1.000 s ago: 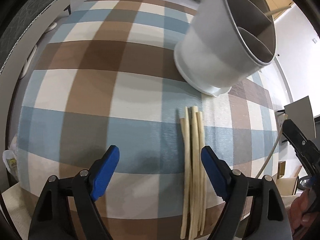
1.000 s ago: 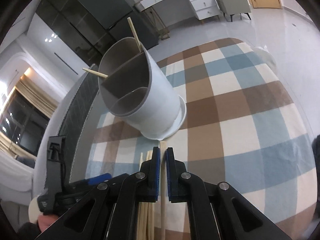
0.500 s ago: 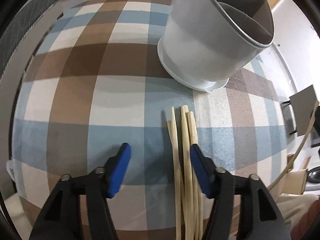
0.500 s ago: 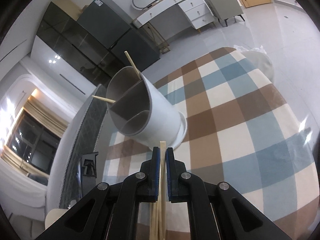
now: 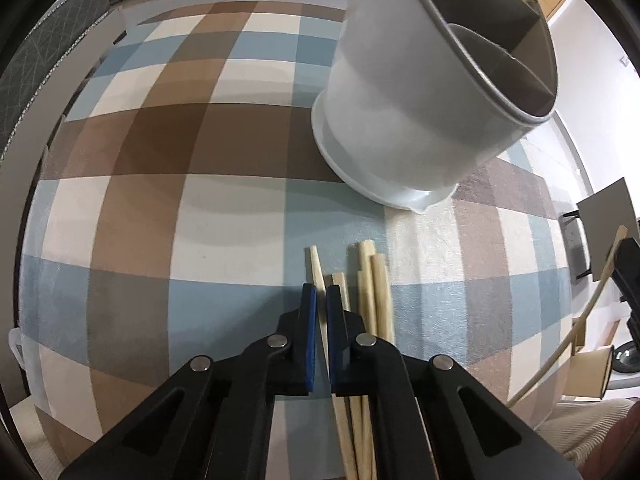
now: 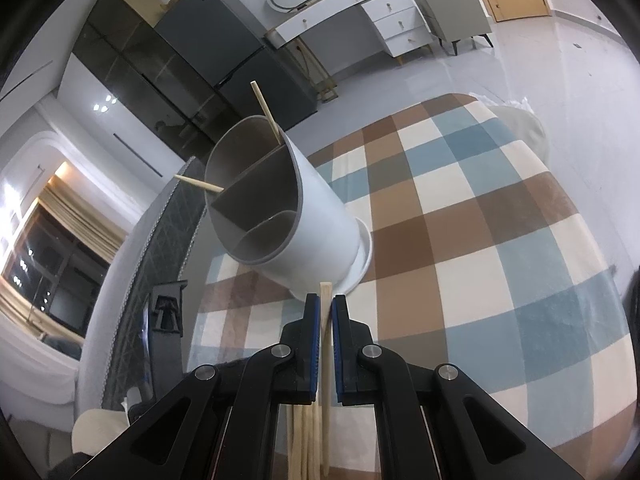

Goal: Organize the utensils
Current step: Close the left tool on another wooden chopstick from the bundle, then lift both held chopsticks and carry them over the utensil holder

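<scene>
2 chopsticks [image 6: 266,110] already stand in the white divided utensil holder [image 6: 320,216] on the checked table [image 5: 160,200]. Each gripper is clamped on 1 more: the left gripper [image 5: 321,300] pinches the leftmost chopstick [image 5: 314,264] of the loose bundle [image 5: 374,292], the right gripper [image 6: 326,308] holds a lifted chopstick [image 6: 326,292]. About 4 still lie loose in front of the holder.

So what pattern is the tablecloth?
The tablecloth is a brown, blue and cream check, clearest in the right wrist view.
</scene>
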Tool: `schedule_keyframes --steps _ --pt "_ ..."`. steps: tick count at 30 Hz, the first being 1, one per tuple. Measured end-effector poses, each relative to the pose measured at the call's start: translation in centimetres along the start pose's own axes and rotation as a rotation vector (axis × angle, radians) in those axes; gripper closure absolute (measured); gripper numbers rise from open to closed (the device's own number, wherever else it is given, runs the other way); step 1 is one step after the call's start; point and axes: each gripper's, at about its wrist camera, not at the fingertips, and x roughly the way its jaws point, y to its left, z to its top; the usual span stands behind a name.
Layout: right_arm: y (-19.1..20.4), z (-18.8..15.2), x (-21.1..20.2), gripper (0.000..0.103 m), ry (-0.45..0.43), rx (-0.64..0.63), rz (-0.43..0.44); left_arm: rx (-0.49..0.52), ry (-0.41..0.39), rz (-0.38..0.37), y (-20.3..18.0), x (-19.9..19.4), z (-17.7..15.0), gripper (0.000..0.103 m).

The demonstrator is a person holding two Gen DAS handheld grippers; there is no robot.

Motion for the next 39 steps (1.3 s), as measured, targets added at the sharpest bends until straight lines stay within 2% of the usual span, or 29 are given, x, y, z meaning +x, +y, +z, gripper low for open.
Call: schedule_keyframes --steps 8,13,16,17,18,19,20,23,26,28,29,32,35,39 --pt "0.1 0.1 0.0 0.098 -0.007 -0.005 0.002 -0.055 0.058 -0.028 1.4 0.4 0.7 0.101" --pt "0.0 0.2 0.0 0.098 -0.009 -0.001 0.003 0.05 0.045 0.04 -1.1 0.4 0.1 0.094" --pt "-0.1 0.2 0.0 0.098 -0.01 0.003 0.004 0.111 0.034 0.082 -2.2 0.6 0.0 0.086" --pt "-0.1 0.3 0.0 0.098 -0.01 0.004 0.005 0.123 0.032 0.101 -2.6 0.7 -0.2 0.079" --pt "0.0 0.2 -0.1 0.098 -0.01 0.003 0.006 0.137 0.03 0.143 -2.8 0.9 -0.2 0.063" --pt "0.1 0.3 -0.1 0.098 -0.01 0.003 0.007 0.142 0.033 0.178 -3.0 1.3 -0.2 0.055" --pt "0.1 0.3 0.0 0.098 -0.01 0.001 0.009 0.134 0.023 0.18 -2.9 1.3 -0.2 0.052" --pt "0.3 0.2 0.0 0.098 -0.009 -0.004 0.01 0.128 0.016 0.171 -2.7 1.4 -0.2 0.052" --pt "0.5 0.2 -0.1 0.098 -0.011 -0.011 0.007 0.133 0.022 0.175 -2.9 1.5 -0.1 0.058" --pt "0.6 0.2 -0.2 0.098 -0.012 -0.015 0.003 0.136 0.024 0.17 -2.9 1.2 0.0 0.078" --pt "0.7 0.2 -0.4 0.098 -0.013 -0.018 0.004 0.139 0.024 0.16 -2.7 0.9 -0.2 0.099" --pt "1.1 0.3 -1.0 0.098 -0.035 -0.044 -0.007 0.118 0.021 0.133 -2.7 0.9 -0.2 0.101" --pt "1.3 -0.3 -2.0 0.098 -0.06 -0.056 -0.011 0.057 0.006 0.061 -1.7 0.6 -0.1 0.102" --pt "1.7 -1.5 -3.1 0.098 -0.077 -0.067 -0.019 0.028 -0.117 0.007 -1.0 -2.4 -0.4 0.102"
